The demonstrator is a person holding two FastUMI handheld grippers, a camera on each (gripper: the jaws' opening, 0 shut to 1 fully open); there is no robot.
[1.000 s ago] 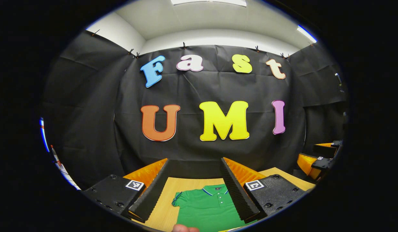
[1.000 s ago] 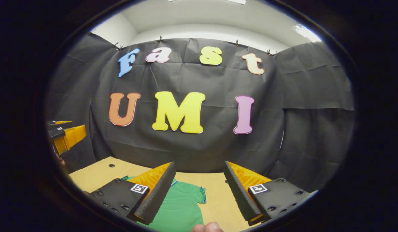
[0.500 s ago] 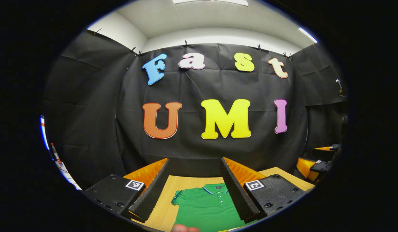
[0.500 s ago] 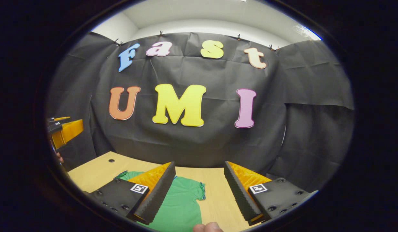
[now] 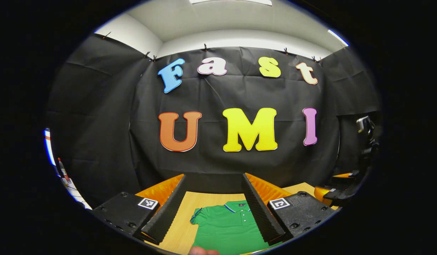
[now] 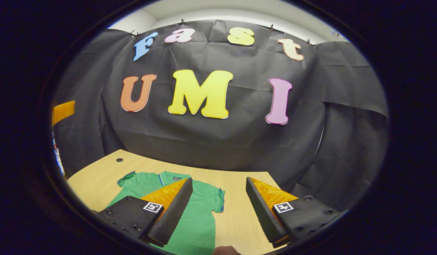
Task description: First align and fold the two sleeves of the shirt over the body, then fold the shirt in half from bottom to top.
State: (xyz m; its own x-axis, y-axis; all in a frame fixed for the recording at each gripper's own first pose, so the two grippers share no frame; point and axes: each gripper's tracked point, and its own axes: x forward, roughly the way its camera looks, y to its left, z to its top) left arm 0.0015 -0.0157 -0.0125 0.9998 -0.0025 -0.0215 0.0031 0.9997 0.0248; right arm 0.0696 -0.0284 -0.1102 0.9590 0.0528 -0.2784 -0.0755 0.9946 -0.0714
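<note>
While the green polo shirt [image 5: 227, 226] lies flat, sleeves spread, on the wooden table [image 6: 98, 175], we hold the left gripper [image 5: 213, 205] and right gripper [image 6: 218, 209] above the shirt, each with fingers apart, gripping nothing.

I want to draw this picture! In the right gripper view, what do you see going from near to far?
Gripper fingers → green shirt → wooden table → black cloth wall.
</note>
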